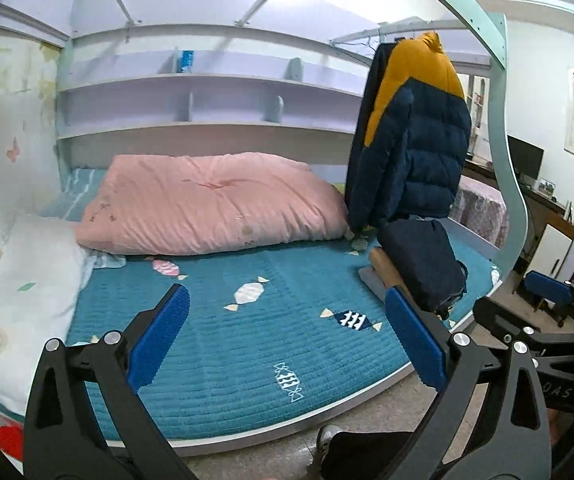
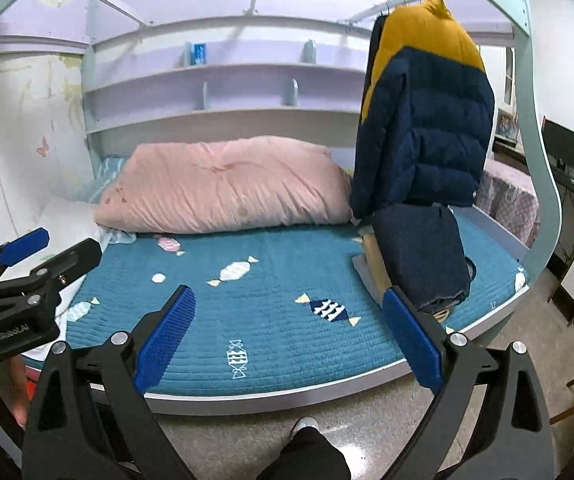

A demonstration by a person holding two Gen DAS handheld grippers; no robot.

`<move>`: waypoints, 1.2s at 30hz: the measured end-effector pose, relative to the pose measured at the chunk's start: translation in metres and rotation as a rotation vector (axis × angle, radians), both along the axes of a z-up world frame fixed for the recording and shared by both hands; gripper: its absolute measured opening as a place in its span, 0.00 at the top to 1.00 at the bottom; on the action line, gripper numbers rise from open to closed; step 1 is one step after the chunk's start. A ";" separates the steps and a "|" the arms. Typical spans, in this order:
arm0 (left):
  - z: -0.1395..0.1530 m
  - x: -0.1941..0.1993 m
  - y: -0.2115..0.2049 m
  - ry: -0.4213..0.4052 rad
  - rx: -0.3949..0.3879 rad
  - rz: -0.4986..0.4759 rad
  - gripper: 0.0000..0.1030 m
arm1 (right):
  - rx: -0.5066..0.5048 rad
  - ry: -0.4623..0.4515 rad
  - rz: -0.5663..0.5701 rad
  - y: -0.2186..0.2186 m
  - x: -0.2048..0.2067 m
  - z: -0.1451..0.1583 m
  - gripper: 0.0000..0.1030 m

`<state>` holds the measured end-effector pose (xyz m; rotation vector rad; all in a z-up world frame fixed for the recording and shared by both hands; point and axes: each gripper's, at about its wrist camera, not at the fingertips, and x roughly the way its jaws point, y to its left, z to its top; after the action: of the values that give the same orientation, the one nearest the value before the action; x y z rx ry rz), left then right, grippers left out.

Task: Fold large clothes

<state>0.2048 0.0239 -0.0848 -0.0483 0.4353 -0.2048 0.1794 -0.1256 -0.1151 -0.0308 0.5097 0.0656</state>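
Left wrist view: left gripper [image 1: 287, 340] is hanging over the near edge of the bed [image 1: 247, 360], jaws spread wide, nothing between the pads.
Right wrist view: right gripper [image 2: 291, 340] is hanging the same way over the near edge, jaws wide, holding nothing.
Pair: both grippers are sitting side by side and free, each showing at the edge of the other's view; likely readying for a two-handed pickup, since a big garment needs two corners held.
Jacket: navy and mustard puffer jacket [image 2: 423, 120] is hanging at far right from a rail above the bed; it is off the bedspread and unfolded, and looks like the next piece to fetch.
Stack: folded dark garment [image 2: 419, 256] is lying on the right side of the bed just below the jacket, on top of a tan piece [image 2: 375, 260] and a grey one; probably parked there to keep finished work out of the way.
Work area: middle of the teal bedspread is lying bare, seemingly kept free as the folding surface.
Duvet: pink duvet [image 1: 211, 200] is bunched along the far side, well clear of the middle.
Pillow: white pillow [image 1: 23, 280] is lying at left.
Person: a dark trouser leg and shoe [image 2: 305, 426] are showing on the floor just before the bed.
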 end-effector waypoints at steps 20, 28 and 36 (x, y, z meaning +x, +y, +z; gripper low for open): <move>0.040 -0.086 0.025 -0.115 0.019 0.078 0.05 | -0.008 -0.186 0.036 0.032 -0.073 0.040 0.08; 0.053 -0.108 0.027 -0.167 0.030 0.097 0.05 | 0.000 -0.226 0.044 0.033 -0.093 0.051 0.08; 0.062 -0.129 0.022 -0.208 0.060 0.118 0.05 | 0.014 -0.243 0.054 0.031 -0.111 0.055 0.08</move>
<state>0.0758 0.0460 -0.0232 0.0067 0.2299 -0.0792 0.0687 -0.0941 -0.0600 -0.0381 0.2657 0.1172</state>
